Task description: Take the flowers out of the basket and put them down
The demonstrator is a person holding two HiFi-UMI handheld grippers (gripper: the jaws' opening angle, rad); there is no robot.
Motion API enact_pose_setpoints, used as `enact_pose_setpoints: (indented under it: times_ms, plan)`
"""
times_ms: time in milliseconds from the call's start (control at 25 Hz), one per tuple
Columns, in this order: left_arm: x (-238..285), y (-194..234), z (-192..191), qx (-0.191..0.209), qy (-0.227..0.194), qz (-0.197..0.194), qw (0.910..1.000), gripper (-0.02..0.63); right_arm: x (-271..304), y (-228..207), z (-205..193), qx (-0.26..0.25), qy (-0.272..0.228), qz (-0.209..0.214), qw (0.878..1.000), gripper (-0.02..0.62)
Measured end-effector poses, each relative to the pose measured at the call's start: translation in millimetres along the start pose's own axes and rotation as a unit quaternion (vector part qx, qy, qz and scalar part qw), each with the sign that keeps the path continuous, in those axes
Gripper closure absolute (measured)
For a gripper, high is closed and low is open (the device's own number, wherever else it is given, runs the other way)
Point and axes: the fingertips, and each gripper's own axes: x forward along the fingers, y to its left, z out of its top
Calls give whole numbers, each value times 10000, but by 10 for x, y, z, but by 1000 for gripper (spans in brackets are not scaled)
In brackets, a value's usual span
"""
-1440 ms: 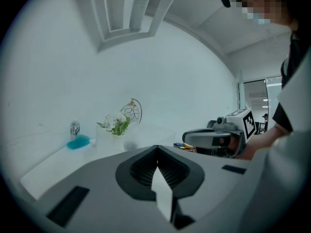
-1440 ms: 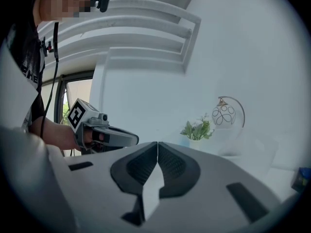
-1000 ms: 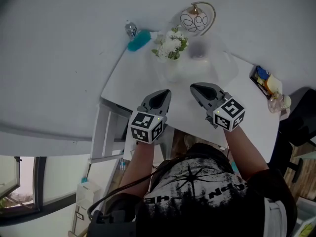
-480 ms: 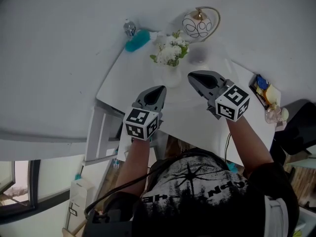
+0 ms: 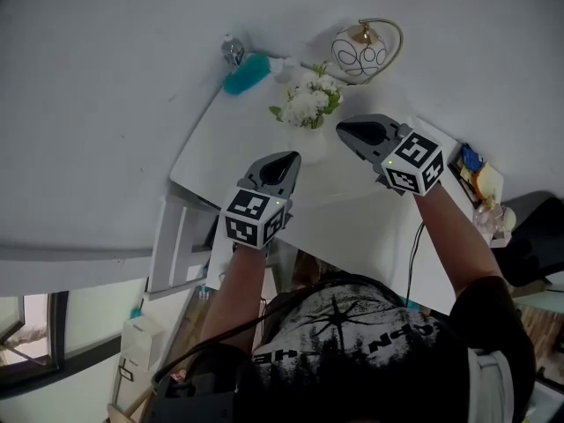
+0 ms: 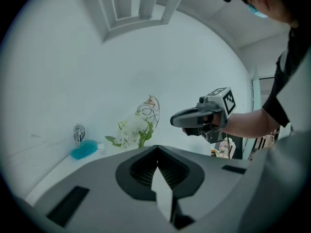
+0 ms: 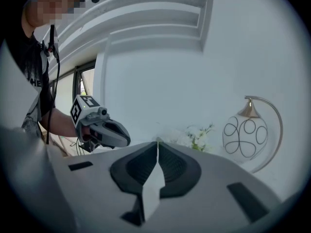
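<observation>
The right gripper (image 5: 345, 130) has moved forward, now just beside the bunch of white flowers with green leaves (image 5: 307, 104). Its jaws are together and empty, so they must part before any grasp. The left gripper (image 5: 289, 159), likewise closed on nothing, hangs back. The flowers stand unlifted near the white table's (image 5: 220, 161) far edge, with the wall close behind and bare tabletop in front.

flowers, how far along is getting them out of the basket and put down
Done: nothing yet; the flowers stand upright at the back of the table. In hand: nothing; the left tool and right tool are both shut and empty, held short of the blooms. To do: grasp the flowers, lift them out, lay them down.
</observation>
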Motion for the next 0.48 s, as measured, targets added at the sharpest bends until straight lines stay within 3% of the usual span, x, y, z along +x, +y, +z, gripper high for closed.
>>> enact_pose_setpoints:
  times_ms: [240, 480]
  plan:
    - [81, 134, -25, -84, 86, 32, 9999, 595, 276, -190, -308, -304, 559, 219, 9977, 575]
    - [147, 171, -45, -115, 116, 8, 9999, 595, 454, -344, -712, -179, 1012, 272, 9943, 563]
